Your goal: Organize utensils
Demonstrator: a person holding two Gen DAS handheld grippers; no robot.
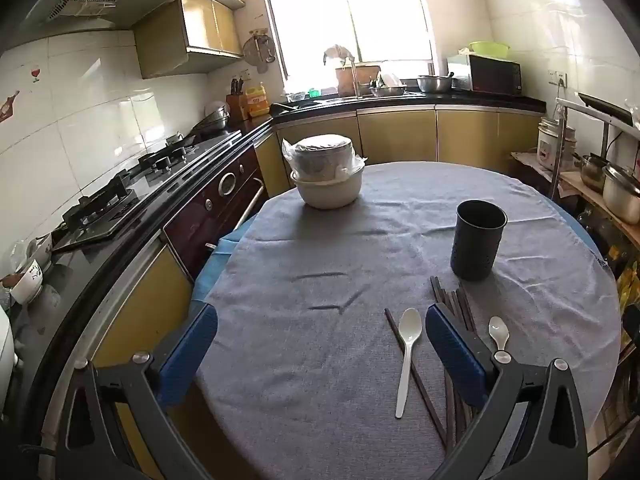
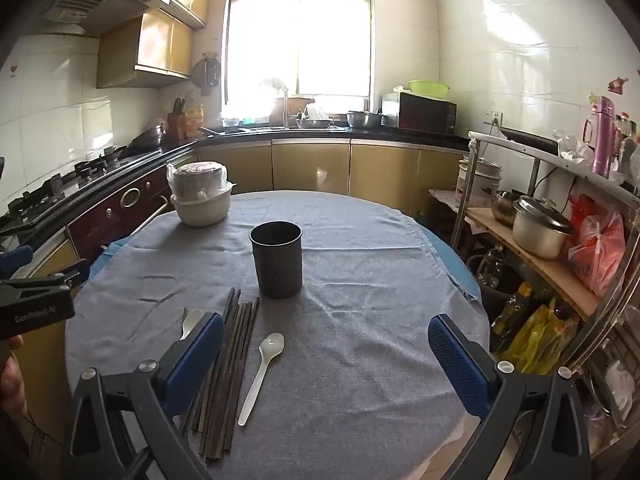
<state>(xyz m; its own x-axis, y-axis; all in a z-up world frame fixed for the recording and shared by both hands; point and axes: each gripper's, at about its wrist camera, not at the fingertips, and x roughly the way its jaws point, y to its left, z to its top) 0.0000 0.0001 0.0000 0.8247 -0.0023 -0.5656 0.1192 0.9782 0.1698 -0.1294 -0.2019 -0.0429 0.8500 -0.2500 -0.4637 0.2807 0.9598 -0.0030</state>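
A dark utensil holder (image 1: 478, 240) (image 2: 276, 259) stands upright and empty-looking on the grey-clothed round table (image 1: 320, 240) (image 2: 360, 280). Several dark chopsticks (image 1: 452, 304) (image 2: 234, 344) lie in a bundle in front of it. One white spoon (image 1: 407, 354) (image 2: 262, 372) lies beside them; a second white spoon (image 1: 498, 332) (image 2: 191, 321) lies on the bundle's other side. One single chopstick (image 1: 394, 326) lies next to the first spoon. My left gripper (image 1: 322, 354) is open and empty above the table's near edge. My right gripper (image 2: 326, 364) is open and empty, just right of the chopsticks.
Stacked white bowls wrapped in plastic (image 1: 326, 172) (image 2: 200, 194) stand at the table's far left. A stove and counter (image 1: 132, 184) run along the left. A shelf with pots and bags (image 2: 552, 240) stands to the right. The left gripper's body (image 2: 36, 296) shows at the right view's left edge.
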